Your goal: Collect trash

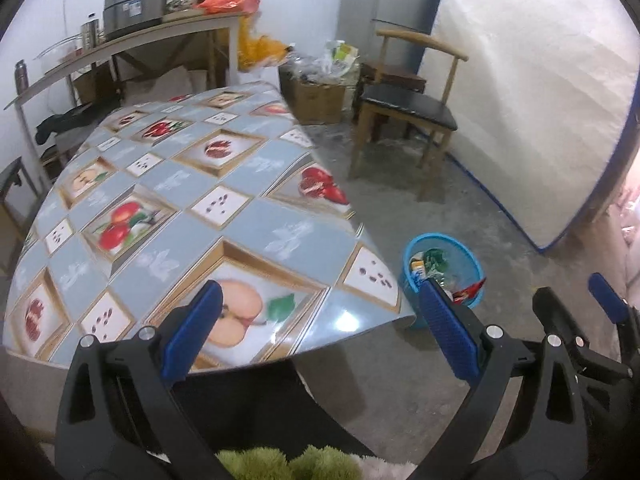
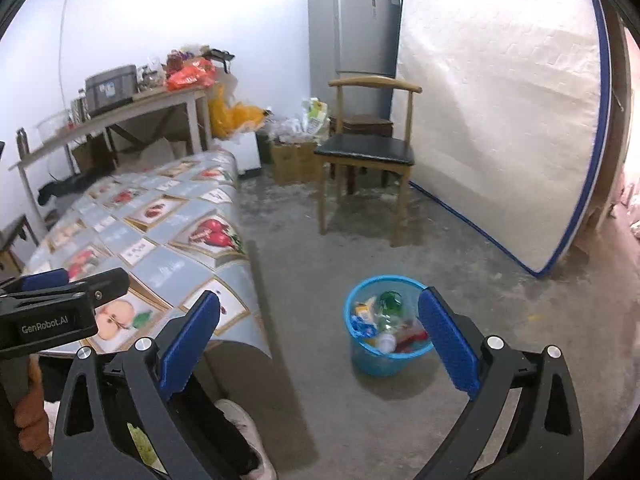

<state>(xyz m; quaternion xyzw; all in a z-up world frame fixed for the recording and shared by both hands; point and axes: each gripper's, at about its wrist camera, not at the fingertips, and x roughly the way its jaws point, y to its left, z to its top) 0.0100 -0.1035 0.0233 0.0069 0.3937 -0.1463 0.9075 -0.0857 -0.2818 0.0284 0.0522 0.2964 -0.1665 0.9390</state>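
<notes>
Left claw (image 1: 320, 332): jaws fully apart, nothing between them, positioned above the near corner of the table (image 1: 168, 184), which carries a fruit-print cloth. Right claw (image 2: 320, 340): jaws fully apart, nothing between them, positioned beside the table over the concrete floor (image 2: 500, 280). The trash (image 2: 380, 320) lies inside the blue bin (image 2: 372, 364), which stands on the floor near the table corner.

Bright, slightly blurred fisheye views; white wall (image 2: 160, 20) overexposed, edges strongly curved.
</notes>
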